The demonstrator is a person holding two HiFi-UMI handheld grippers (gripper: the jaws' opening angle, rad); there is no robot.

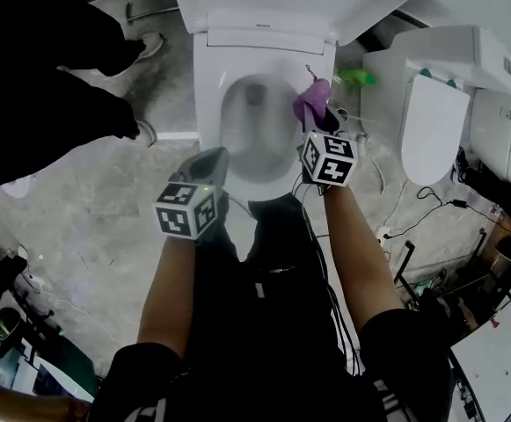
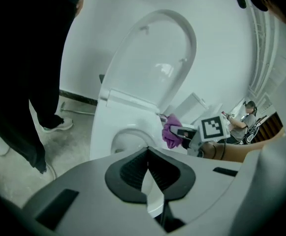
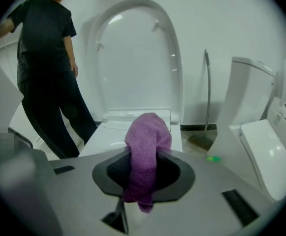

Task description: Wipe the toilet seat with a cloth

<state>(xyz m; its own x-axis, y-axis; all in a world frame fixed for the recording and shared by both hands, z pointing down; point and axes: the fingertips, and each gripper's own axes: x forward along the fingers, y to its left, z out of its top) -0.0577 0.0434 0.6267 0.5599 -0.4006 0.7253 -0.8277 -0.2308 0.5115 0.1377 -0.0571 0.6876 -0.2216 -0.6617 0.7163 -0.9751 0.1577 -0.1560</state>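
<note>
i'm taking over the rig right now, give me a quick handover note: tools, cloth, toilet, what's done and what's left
Left tool: shut, empty, hovering in front of the bowl.
Right tool: shut on the purple cloth, which bunches out ahead of the jaws over the right side of the toilet seat. Whether it touches the seat can't be told.
Lid is up, seat is down.
Done: cloth is gripped and at the toilet. No wiped patch shows.
Left: wipe round the seat, probably starting on the right side.
A person stands close beside the toilet, on the left tool's side.
</note>
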